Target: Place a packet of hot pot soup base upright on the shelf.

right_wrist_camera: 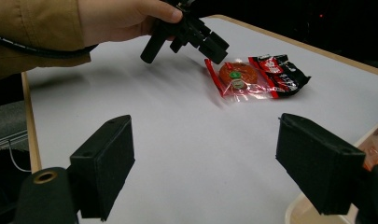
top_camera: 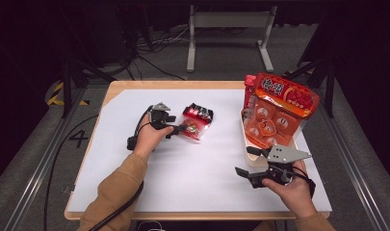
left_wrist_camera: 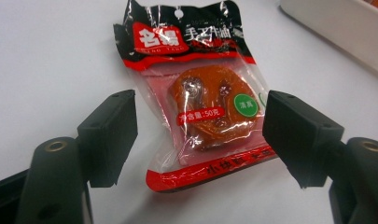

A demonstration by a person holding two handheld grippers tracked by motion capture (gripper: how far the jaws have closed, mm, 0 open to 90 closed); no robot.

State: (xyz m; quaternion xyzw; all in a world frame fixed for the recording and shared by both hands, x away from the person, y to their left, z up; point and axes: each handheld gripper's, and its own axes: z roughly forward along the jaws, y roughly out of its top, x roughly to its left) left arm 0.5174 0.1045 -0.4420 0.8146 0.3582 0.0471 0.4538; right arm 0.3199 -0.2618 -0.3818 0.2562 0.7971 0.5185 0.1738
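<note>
My sleeves (top_camera: 116,182) are tan, cuffed at the wrist. Both tongs are matte black: left tongs (top_camera: 179,128), right tongs (top_camera: 243,162). Their jaws end in blocky square pads (left_wrist_camera: 109,135), each arm carrying a brass-ringed screw hole (left_wrist_camera: 56,146). A grey three-cornered plate (top_camera: 285,154) tops each, and a black cable (top_camera: 116,211) trails off.

A white-topped wooden table (top_camera: 135,91) stands on grey carpet (top_camera: 38,144); beyond, a grey metal frame (top_camera: 228,21) against darkness.

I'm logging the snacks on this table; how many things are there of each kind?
Small snack packet: 1
Large red snack bag: 1
White tray: 1
Hand-held grippers, left and right: 2
Total: 5
</note>
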